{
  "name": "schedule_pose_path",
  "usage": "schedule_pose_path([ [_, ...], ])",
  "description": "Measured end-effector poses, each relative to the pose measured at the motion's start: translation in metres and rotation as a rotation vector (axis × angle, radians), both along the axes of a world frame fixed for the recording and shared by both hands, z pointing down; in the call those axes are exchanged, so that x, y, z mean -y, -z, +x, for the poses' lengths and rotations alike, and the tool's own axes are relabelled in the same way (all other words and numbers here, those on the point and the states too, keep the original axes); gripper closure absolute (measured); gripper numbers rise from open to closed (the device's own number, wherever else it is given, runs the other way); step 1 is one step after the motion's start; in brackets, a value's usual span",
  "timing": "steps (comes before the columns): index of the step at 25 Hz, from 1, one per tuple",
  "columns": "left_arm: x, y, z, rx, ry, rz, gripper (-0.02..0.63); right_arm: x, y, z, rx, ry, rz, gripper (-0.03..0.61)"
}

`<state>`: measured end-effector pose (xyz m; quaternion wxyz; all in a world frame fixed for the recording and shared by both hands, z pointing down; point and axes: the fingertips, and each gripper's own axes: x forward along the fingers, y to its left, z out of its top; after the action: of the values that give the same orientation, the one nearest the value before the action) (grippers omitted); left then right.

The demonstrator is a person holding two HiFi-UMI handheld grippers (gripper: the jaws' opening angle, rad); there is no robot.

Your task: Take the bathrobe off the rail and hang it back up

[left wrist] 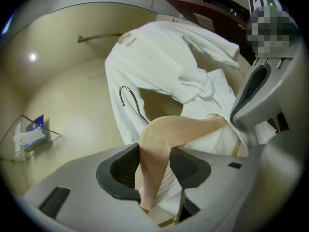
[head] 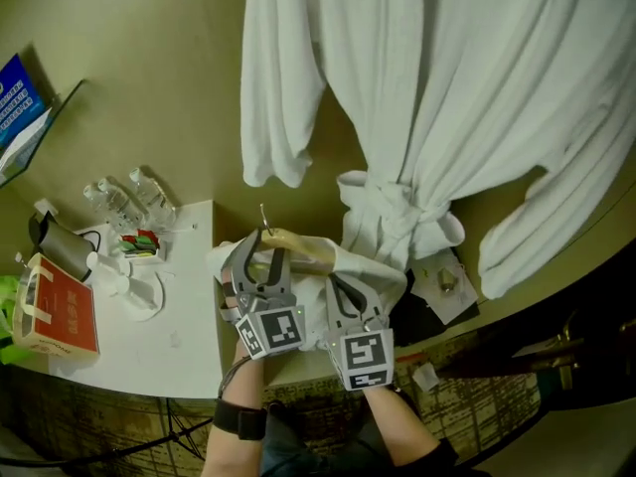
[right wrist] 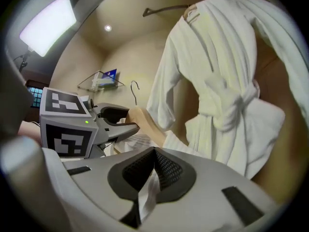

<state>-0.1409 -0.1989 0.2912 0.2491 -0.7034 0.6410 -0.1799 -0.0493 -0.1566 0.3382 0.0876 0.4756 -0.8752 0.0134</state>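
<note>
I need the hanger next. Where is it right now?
Low centre of the head view: the wooden hanger is clamped in the left gripper, just left of the knotted belt of the hanging bathrobe.

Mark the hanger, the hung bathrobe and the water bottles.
Hanger (left wrist: 166, 132): left gripper view, wooden shoulder bend.
Bathrobe (head: 447, 97): head view, draped body.
Bottles (head: 151, 197): head view, rightmost bottle's body.

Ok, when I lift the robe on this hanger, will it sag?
Probably floppy: the white robe drapes in loose folds over the wooden hanger. Thick-looking cloth, so likely heavy for its size. The hanger looks smooth; cloth may slip, as the right tongs pinch only a thin fold.
</note>
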Motion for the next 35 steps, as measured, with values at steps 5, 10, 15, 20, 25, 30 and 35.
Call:
schedule_pose_path([
  [5,-0.01,0.084,0.005,0.023,-0.021,0.101,0.407,-0.005,0.085,0.0,0.018,-0.001,0.135,0.561],
  [10,-0.016,0.153,0.009,0.046,-0.041,0.161,0.407,-0.009,0.162,0.001,0.042,0.001,0.262,0.561],
  [15,-0.013,0.215,0.014,0.056,-0.047,0.224,0.407,-0.008,0.231,0.003,0.059,0.009,0.382,0.56],
  [20,-0.011,0.28,0.016,0.052,-0.063,0.282,0.407,-0.009,0.297,-0.001,0.088,0.016,0.487,0.56],
  [25,-0.001,0.325,0.012,0.082,-0.077,0.326,0.407,-0.009,0.351,-0.009,0.079,0.042,0.582,0.56],
  [30,0.001,0.382,0.023,0.111,-0.122,0.381,0.407,-0.01,0.408,-0.011,0.066,0.029,0.661,0.561],
  [35,0.006,0.429,0.022,0.079,-0.167,0.396,0.408,-0.012,0.464,-0.018,0.052,0.016,0.731,0.56],
])
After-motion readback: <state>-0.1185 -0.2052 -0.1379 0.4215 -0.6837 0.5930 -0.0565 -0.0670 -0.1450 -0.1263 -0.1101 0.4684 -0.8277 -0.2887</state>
